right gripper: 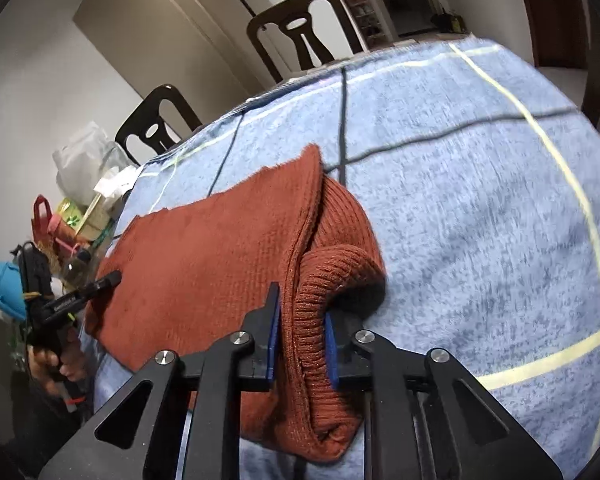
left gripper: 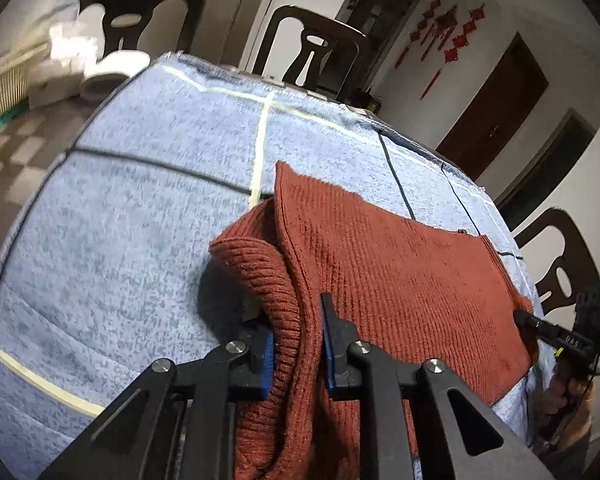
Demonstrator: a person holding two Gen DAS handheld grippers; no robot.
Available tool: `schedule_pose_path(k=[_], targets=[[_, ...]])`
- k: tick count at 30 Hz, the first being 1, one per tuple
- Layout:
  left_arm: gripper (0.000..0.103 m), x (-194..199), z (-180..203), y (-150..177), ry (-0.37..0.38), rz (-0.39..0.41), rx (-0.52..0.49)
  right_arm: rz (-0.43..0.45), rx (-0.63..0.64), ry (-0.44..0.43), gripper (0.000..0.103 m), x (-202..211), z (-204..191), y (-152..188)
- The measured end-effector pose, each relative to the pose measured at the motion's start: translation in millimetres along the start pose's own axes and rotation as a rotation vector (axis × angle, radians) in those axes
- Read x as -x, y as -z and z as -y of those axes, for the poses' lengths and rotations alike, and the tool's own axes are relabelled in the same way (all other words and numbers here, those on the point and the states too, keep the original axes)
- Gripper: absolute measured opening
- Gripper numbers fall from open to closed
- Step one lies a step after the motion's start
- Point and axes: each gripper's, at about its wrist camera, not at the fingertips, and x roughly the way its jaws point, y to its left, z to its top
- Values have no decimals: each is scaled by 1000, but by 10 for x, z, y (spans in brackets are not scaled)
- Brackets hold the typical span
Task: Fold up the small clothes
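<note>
A rust-red knitted garment (left gripper: 384, 264) lay spread on a table covered with a mottled blue cloth (left gripper: 112, 216) crossed by pale and dark lines; the knit sat toward the near edge of the table, its flat body stretching between the two tools and its ribbed ends bunched up at either side. The left gripper (left gripper: 298, 344) was clamped on one ribbed end, the blue pads pressing the thick fold from both sides with the fabric humped up above them; part of the knit hung down over the table edge below the jaws. The right gripper (right gripper: 302, 344) pinched the opposite ribbed end in the same way, a rolled cuff curling over its right pad and the cloth squeezed between the two blue faces. In the left wrist view the other tool showed at the far right edge, its tip on the corner of the garment; in the right wrist view the other tool showed at the far left, held by a hand (right gripper: 54, 360). Dark chairs (left gripper: 312, 48) stood along the far side of the table; red ornaments (left gripper: 444, 36) hung on the wall beside a dark door (left gripper: 496, 104); bags and clutter (right gripper: 76, 208) crowded the left of the right wrist view.
</note>
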Motion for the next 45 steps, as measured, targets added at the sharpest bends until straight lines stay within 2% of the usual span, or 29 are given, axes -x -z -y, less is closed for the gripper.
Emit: schedule_pose_path(k=[4, 8, 12, 15, 17, 19, 21, 24, 27, 29, 31, 35, 39, 42, 45], targets=[[18, 265, 106, -129, 52, 53, -19, 59, 54, -20, 16, 326, -265, -114], [18, 645, 270, -219, 92, 120, -57, 99, 110, -18, 16, 671, -513, -91], [18, 1048, 333, -150, 126, 172, -83, 118, 132, -15, 16, 978, -627, 108], [18, 1232, 275, 72, 134, 178, -90, 110, 127, -7, 16, 1060, -622, 377], [18, 1253, 215, 278, 133, 163, -87, 87, 110, 10, 16, 992, -527, 577], [18, 1148, 145, 466, 123, 137, -86, 15, 53, 20, 16, 764, -316, 770], [18, 906, 24, 643, 99, 61, -53, -38, 13, 65, 16, 574, -154, 881], [18, 586, -138, 836, 47, -26, -2, -27, -32, 36, 17, 505, -21, 915], [18, 598, -173, 819, 66, -9, 24, -22, -3, 72, 17, 464, -77, 850], [18, 577, -143, 798, 47, -5, 8, -31, -7, 76, 18, 442, -80, 830], [20, 583, -132, 809, 48, -7, 10, -26, 2, 94, 24, 493, -61, 847], [24, 696, -210, 829, 54, -4, 32, 20, 34, 140, 26, 723, -127, 917], [24, 914, -226, 817, 24, 55, 26, 77, 120, 185, 26, 919, -362, 940], [23, 1053, -164, 794, 24, 94, 7, 72, 186, 166, 26, 873, -556, 970], [23, 1060, -24, 789, 62, 94, -29, 48, 223, 173, 26, 686, -618, 978]])
